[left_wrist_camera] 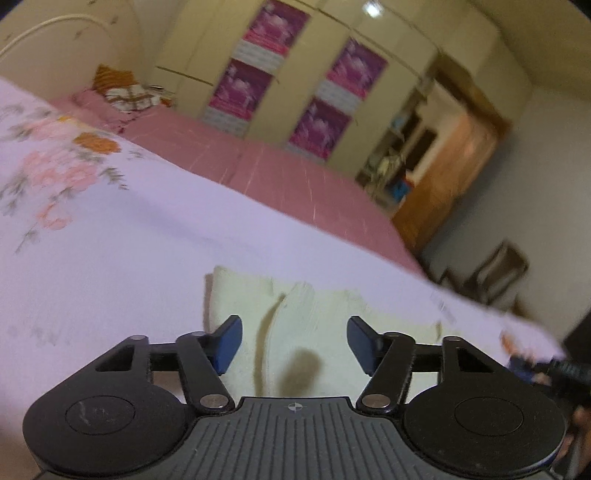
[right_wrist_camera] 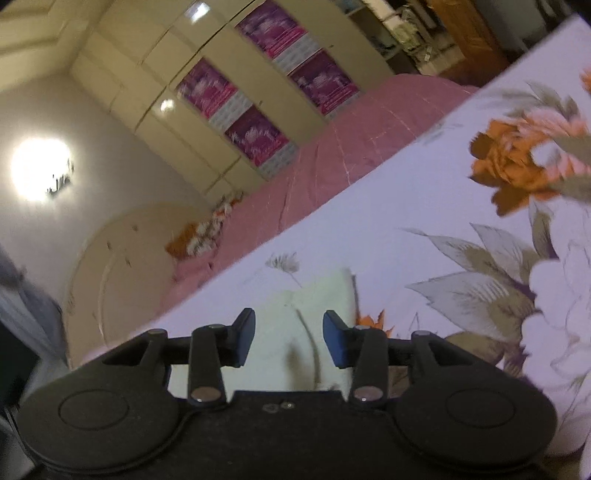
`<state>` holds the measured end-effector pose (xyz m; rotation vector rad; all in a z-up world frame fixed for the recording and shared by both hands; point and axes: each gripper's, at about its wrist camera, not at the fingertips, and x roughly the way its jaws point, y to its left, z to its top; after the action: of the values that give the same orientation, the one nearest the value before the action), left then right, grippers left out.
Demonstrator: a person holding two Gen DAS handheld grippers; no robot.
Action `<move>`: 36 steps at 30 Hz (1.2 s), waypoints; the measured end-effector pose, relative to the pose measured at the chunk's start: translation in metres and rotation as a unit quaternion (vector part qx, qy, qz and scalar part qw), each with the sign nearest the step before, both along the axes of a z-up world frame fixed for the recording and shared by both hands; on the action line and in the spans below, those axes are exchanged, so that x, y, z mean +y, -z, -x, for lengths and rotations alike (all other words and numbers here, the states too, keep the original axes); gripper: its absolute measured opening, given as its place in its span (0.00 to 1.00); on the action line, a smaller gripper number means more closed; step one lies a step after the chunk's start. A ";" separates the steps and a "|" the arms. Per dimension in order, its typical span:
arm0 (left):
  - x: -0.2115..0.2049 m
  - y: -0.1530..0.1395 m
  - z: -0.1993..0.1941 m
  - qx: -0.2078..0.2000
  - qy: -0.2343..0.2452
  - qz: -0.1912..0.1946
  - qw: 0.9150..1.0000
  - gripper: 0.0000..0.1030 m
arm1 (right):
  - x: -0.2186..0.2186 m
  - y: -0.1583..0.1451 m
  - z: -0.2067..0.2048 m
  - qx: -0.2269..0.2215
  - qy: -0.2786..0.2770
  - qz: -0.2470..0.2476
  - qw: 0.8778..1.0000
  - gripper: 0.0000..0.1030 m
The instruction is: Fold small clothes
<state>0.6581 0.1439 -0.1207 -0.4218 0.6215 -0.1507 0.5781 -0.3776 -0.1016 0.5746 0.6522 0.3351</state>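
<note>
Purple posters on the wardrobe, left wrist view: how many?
4: two stacked on the left door, two on the right. None seem hidden.

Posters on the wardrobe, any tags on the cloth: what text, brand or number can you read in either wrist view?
No text is readable in either view.
Purple posters on the wardrobe: print blurred, unreadable.
Cream cloth: no label visible.
Floral sheet: pattern only.
Left gripper, right gripper: no markings legible.

Cream garment (left_wrist_camera: 317, 332) flat on floral sheet (left_wrist_camera: 110, 229)
</note>
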 end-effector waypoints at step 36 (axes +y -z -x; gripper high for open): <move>-0.058 -0.029 0.013 -0.055 -0.026 -0.162 0.985 0.48 | 0.085 -0.029 -0.021 -0.063 0.012 0.256 0.965 0.23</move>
<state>0.6451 0.0858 -0.0913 -0.1142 0.5139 -0.0205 0.5994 -0.2925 -0.0722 0.0658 0.5793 0.1657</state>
